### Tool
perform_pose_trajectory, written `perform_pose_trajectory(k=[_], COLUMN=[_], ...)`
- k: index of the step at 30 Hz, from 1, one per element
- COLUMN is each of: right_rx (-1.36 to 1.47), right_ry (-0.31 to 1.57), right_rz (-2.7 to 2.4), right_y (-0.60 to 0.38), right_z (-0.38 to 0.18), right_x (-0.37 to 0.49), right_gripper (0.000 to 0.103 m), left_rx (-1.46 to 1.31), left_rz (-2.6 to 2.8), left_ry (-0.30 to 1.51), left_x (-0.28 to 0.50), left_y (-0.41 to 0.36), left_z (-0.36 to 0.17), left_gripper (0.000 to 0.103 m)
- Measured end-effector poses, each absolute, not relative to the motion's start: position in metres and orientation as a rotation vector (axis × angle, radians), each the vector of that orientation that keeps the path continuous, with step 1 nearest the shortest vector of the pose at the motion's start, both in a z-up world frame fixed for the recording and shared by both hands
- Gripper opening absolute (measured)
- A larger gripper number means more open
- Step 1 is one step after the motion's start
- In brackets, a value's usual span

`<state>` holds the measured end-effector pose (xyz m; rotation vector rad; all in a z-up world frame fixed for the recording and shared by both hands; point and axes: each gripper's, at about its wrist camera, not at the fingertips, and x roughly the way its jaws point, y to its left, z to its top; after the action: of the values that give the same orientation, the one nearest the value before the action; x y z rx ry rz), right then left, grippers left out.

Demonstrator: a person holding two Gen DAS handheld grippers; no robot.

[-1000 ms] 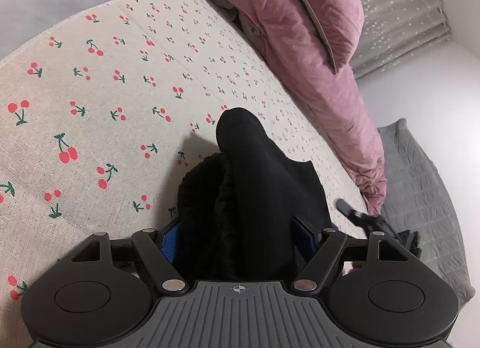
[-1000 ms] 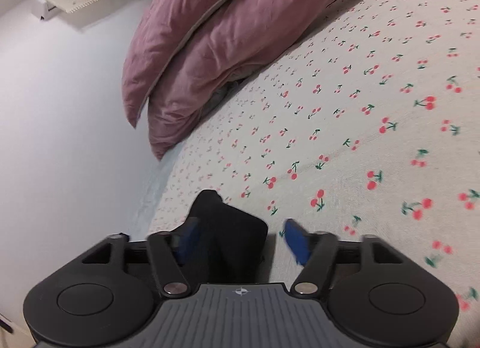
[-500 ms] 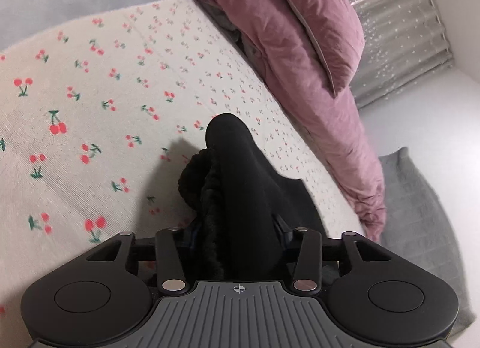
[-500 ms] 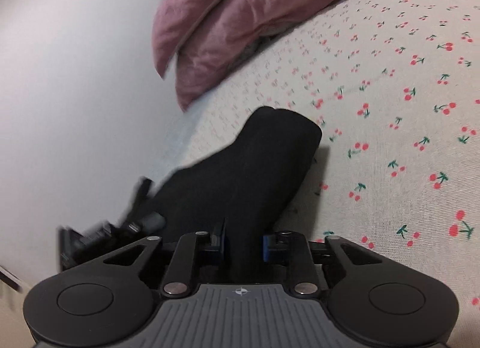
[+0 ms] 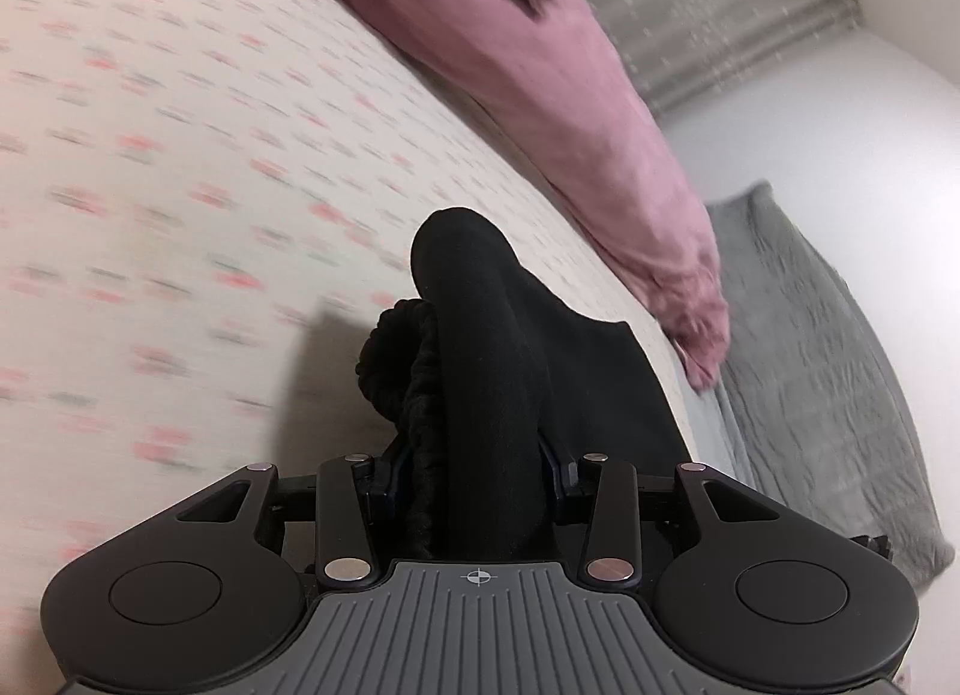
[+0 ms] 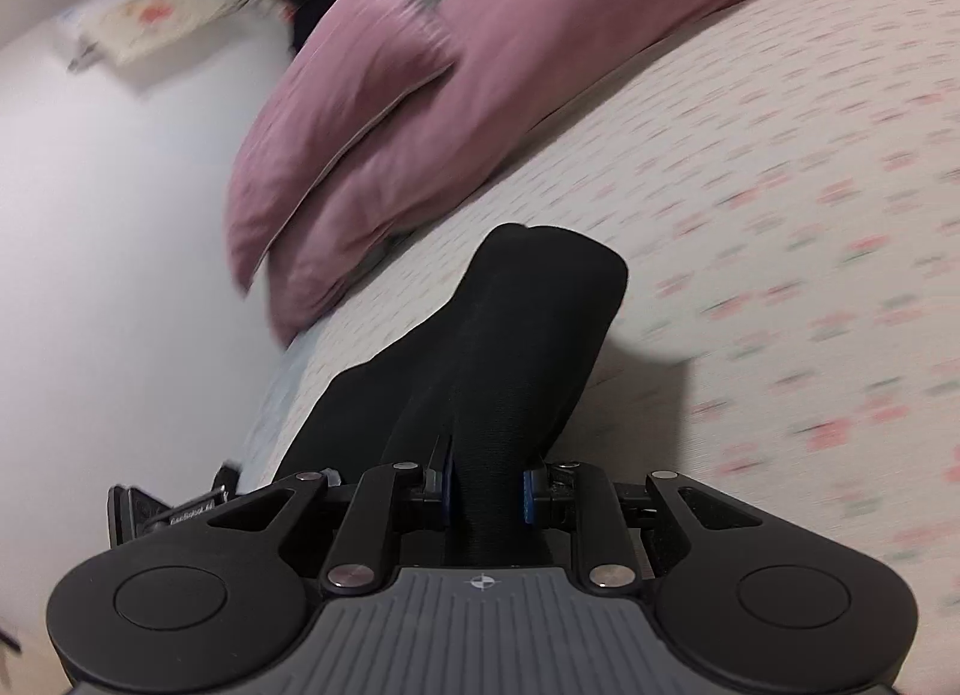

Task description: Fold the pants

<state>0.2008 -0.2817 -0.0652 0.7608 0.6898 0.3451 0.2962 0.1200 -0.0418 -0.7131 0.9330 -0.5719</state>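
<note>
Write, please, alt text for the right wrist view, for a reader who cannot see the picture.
The right gripper is shut on a bunched fold of black pants, which rises in front of the camera. Under it lies a cherry-print bed sheet, blurred, with pink pillows beyond at the white wall.

Pants (image 5: 480,395) rise between the jaws of the left gripper (image 5: 471,479) and right gripper (image 6: 486,491), above a bedsheet (image 5: 180,155); a duvet (image 5: 540,65) lies behind.
</note>
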Motion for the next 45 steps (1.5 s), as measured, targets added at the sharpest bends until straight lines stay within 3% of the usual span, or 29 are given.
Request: perform_pose_trajectory(k=[10,12,15,19,22,25,29,30,32,33,36,39,45], right_rx=[0.794,0.784,0.78,0.826,0.791,0.762,0.747,0.743,0.739,0.734,0.696,0.653,0.542], right_ry=[0.533,0.517,0.584,0.635,0.614,0.619,0.651,0.666,0.683,0.689,0.709,0.721,0.825], right_rz=[0.29,0.268,0.141,0.124,0.12,0.11,0.067,0.051,0.038,0.039,0.049,0.065,0.026], right_y=[-0.348,-0.354,-0.355,-0.36,-0.355,-0.357,-0.351,-0.35,-0.348,-0.346,-0.339,-0.333,-0.318], right_z=[-0.05,-0.056,-0.076,-0.084,-0.073,-0.07,-0.07,-0.07,-0.067,-0.066,-0.061,-0.06,-0.093], right_x=[0.221,0.229,0.243,0.242,0.233,0.217,0.21,0.208,0.204,0.202,0.194,0.186,0.183], right_gripper=[0.025,0.034,0.056,0.06,0.073,0.073,0.074,0.073,0.073,0.073,0.074,0.074,0.075], left_rx=[-0.74,-0.744,-0.629,-0.564,-0.452,-0.341,-0.304,-0.309,-0.322,-0.326,-0.299,-0.273,-0.105], left_rz=[-0.66,-0.656,-0.489,-0.377,-0.373,-0.391,-0.407,-0.417,-0.443,-0.468,-0.457,-0.41,-0.337], left_ry=[0.857,0.816,0.779,0.764,0.763,0.817,0.933,0.965,1.025,1.034,0.938,0.856,0.899], left_x=[0.314,0.321,0.329,0.326,0.313,0.293,0.28,0.277,0.271,0.268,0.253,0.243,0.24], left_y=[0.038,0.033,0.02,0.018,0.01,0.005,0.004,0.002,-0.003,-0.004,-0.006,-0.004,-0.013], left_z=[-0.035,-0.037,-0.044,-0.04,-0.018,-0.002,-0.001,-0.003,-0.01,-0.011,-0.004,0.005,-0.019], left_gripper=[0.038,0.041,0.058,0.066,0.076,0.076,0.067,0.053,0.039,0.022,0.009,0.009,0.022])
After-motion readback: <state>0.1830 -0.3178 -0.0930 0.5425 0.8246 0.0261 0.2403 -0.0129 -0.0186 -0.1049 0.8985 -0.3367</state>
